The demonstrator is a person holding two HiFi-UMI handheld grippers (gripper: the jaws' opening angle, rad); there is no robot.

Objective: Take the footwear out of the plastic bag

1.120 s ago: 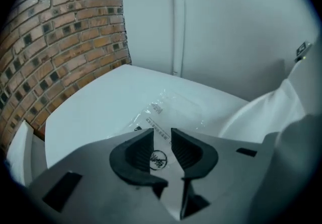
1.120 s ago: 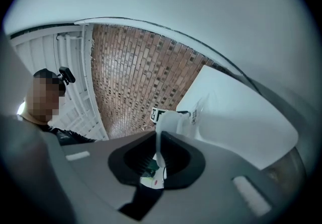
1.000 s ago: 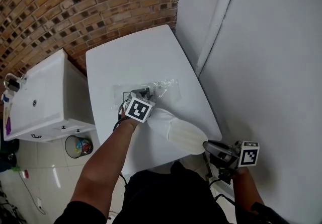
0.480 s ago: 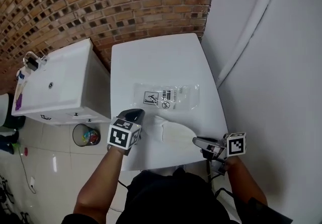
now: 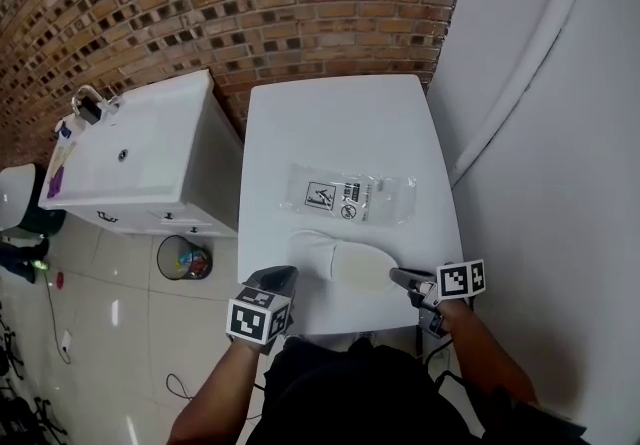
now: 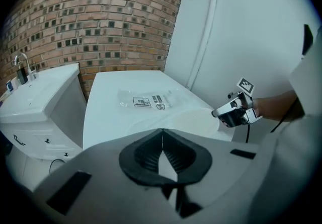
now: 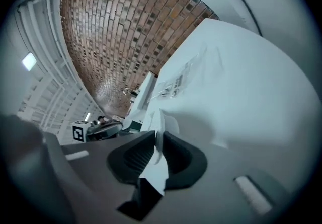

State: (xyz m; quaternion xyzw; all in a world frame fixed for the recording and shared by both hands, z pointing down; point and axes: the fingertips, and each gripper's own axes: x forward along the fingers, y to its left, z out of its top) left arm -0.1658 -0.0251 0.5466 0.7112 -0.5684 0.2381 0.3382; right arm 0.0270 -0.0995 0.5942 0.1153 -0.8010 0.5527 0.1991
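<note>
my left gripper [image 5: 277,279] hangs at the table's [image 5: 340,123] near edge, jaws together on nothing. the white slipper [image 5: 345,259] lies outside the plastic bag [image 5: 350,195], nearer me. my right gripper [image 5: 400,277] pinches the slipper's right end, jaws just easing apart.

Bag [image 5: 350,196]: on table [image 5: 340,118], middle.
Slipper [image 5: 348,260]: on table, 6 o'clock from bag.
Sink [image 5: 135,158]: 9 o'clock from table.
Bin [image 5: 183,259]: 9 o'clock from slipper.
</note>
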